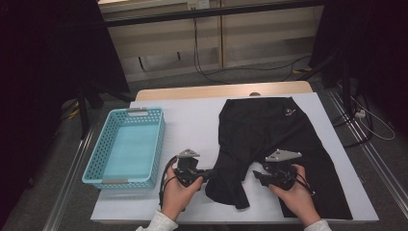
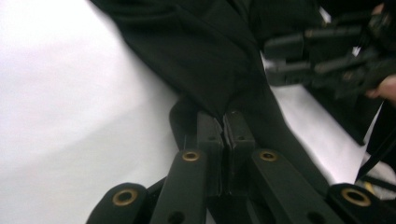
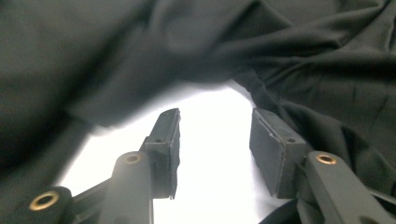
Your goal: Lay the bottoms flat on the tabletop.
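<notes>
Black shorts [image 1: 269,139] pinched by left tongs [image 2: 224,122]; right tongs [image 3: 215,140] gape, level.

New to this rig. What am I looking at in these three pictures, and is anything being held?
No robot here: a person holds a two-jaw tool in each hand. The high view looks down on a table covered in a white sheet. On it lie black shorts and, to the left, an empty blue basket. The other two pictures come from cameras riding on each tool, looking along its jaws. The left hand-held gripper is shut on a fold of the shorts at the end of one leg. The right hand-held gripper has its jaws apart over the sheet by the other leg, with no cloth between them yet.
</notes>
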Demonstrator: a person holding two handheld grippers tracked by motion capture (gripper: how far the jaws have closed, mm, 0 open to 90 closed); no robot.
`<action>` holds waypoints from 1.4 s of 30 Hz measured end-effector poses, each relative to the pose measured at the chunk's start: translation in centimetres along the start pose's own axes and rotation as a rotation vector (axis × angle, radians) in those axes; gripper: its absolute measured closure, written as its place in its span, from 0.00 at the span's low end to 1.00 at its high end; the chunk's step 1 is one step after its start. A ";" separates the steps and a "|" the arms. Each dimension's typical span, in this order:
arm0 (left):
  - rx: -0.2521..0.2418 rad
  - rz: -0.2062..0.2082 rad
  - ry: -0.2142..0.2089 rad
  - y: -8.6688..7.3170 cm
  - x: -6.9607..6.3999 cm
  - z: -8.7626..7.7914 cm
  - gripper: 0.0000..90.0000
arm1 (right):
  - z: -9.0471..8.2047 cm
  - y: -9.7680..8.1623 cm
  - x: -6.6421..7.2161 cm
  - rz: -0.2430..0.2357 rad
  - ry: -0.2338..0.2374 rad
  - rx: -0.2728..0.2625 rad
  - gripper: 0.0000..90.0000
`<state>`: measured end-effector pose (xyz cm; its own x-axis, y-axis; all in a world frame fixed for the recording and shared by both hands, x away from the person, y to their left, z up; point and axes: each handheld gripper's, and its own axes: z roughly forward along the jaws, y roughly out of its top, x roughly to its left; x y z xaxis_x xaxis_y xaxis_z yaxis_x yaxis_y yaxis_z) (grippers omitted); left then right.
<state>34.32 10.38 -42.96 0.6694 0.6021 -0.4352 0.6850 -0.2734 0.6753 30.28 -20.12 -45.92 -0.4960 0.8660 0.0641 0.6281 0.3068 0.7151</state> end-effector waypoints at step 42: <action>-0.079 -0.070 0.106 1.2 2.6 -1.0 0.81 | -1.4 1.7 -2.6 -0.086 -0.020 -0.028 0.99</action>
<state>36.62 12.40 -42.66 0.5839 0.6944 -0.4205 0.7012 -0.1703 0.6924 31.74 -22.39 -43.91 -0.5350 0.8447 -0.0127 0.5661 0.3697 0.7368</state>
